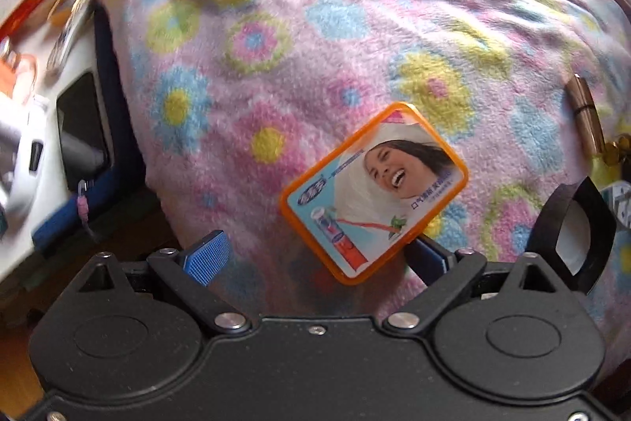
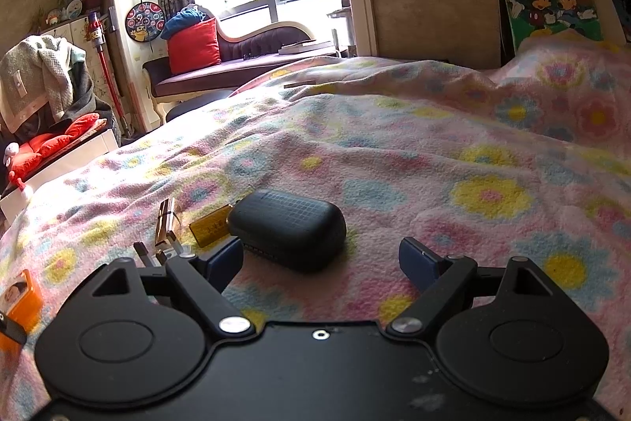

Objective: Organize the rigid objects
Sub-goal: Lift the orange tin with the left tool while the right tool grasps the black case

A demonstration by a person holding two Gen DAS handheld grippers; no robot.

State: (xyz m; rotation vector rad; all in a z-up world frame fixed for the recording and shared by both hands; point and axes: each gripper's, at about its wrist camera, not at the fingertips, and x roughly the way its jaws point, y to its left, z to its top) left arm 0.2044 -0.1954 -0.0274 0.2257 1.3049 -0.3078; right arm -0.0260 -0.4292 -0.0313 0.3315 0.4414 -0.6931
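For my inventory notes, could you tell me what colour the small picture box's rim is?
Orange rim on the box, clearest in the left wrist view.

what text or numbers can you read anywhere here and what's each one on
"口气清新": white line on the orange box lid; the rest of it is blurred.
"10": on the dartboard rim, at several spots.
Blue oval logo on the box lid: too blurred to read.
Amber tag beside the black case: lettering too small to read.
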